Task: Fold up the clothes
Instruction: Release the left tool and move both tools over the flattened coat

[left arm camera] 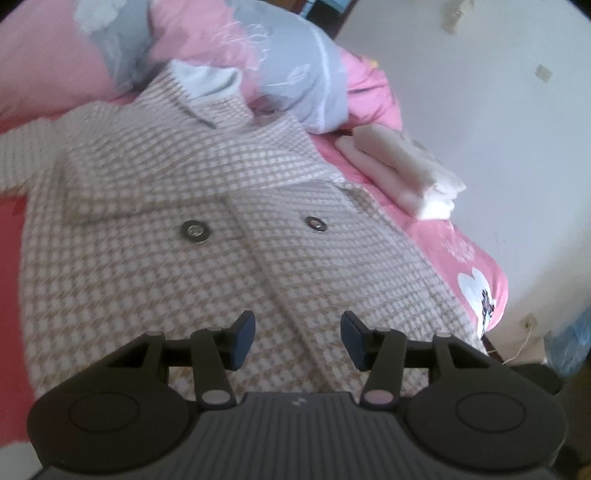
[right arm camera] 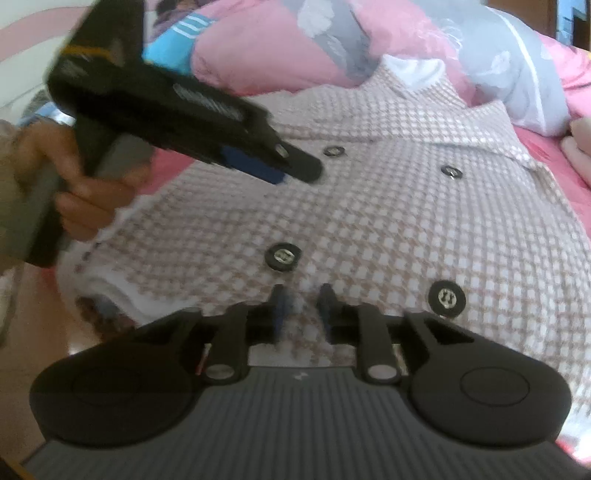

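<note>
A beige-and-white houndstooth coat (left arm camera: 177, 240) lies front up on the pink bed sheet (left arm camera: 461, 251), its collar at the far end and dark round buttons (left arm camera: 194, 230) down the front. My left gripper (left arm camera: 298, 339) hovers open over the coat's lower front, nothing between its blue pads. In the right wrist view the same coat (right arm camera: 388, 221) fills the middle. My right gripper (right arm camera: 303, 304) sits low on the fabric near the hem, below a button (right arm camera: 283, 256). Its jaws stand narrowly apart with cloth showing in the gap. A hand (right arm camera: 85, 192) holds the left gripper (right arm camera: 291, 171) above the coat's left side.
A rumpled pink and grey quilt (left arm camera: 295, 74) is heaped behind the collar. A folded stack of pale pink and white clothes (left arm camera: 402, 173) rests on the bed's right side. Beyond the bed's right edge is a white wall (left arm camera: 498, 110). A blue striped garment (right arm camera: 184, 29) lies at the far left.
</note>
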Demonstrator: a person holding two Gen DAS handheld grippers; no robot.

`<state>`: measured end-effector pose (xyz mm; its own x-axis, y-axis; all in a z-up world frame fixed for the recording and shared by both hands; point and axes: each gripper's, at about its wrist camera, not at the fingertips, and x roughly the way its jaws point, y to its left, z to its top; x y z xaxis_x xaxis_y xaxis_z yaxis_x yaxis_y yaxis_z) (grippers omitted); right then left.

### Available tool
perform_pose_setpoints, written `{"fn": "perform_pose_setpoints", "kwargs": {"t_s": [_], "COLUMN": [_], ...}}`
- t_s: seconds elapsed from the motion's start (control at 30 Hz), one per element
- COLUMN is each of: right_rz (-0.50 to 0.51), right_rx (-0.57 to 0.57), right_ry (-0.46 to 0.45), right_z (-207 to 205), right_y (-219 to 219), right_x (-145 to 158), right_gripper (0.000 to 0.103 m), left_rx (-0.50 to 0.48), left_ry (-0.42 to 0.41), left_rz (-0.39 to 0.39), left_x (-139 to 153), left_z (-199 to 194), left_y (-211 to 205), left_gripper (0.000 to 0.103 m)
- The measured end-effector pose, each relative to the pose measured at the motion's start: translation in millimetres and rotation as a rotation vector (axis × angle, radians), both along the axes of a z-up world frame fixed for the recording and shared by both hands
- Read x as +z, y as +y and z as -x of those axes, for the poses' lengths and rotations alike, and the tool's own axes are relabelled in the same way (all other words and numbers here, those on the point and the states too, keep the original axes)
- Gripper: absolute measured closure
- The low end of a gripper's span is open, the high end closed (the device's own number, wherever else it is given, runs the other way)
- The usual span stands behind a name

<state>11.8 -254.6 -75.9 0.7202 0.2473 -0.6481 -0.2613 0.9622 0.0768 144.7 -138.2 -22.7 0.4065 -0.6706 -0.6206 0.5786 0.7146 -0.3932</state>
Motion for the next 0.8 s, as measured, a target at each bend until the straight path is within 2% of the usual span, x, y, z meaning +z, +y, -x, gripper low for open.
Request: {"fn": "perform_pose_setpoints", "kwargs": {"t_s": [0.1,0.27,0.37,0.5,0.53,0.67,0.73,0.8], "right_rz": [-0.037,-0.18,-0.237,-0.296,-0.335,-0.605,-0.769,-0.858], "right_rx": [-0.013,-0.143,-0.224,-0.315,-0.337,-0.45,-0.495,-0.546], "right_ry": [-0.054,-0.118,-0.132,-0.131,-0.132,-0.078,-0.051,-0.051], "right_z": [4,-6,-25,-57,-67,-118,-141,-162], "right_y": [-13,-60,-85,-112,-119,-162,-183,-196], "right_x": [20,42,47,47,45,23,7,-7], "right_gripper": [0.079,0.079,0.079,0.079,0.079,0.073,0.07,0.068], "left_rx": [-0.011,-0.022,-0.032,-0.032,-0.02,0.051,0.124,0.197], "left_ry": [-0.038,-0.092,-0.094,-0.057,-0.059,-0.066,-0.045,-0.025], "left_rz": [0.001,0.017,0.031,0.042,0.041,0.054,0.088,0.122], "left_x": [5,15,13,-2,-4,-8,-8,-8], "left_z": [-2,-15,-29,-48,-52,-69,-81,-92], "left_y": [-5,-15,-24,-32,-31,-14,4,23], "left_gripper": [0.051,0.051,0.051,0.052,0.052,0.052,0.05,0.046]}}
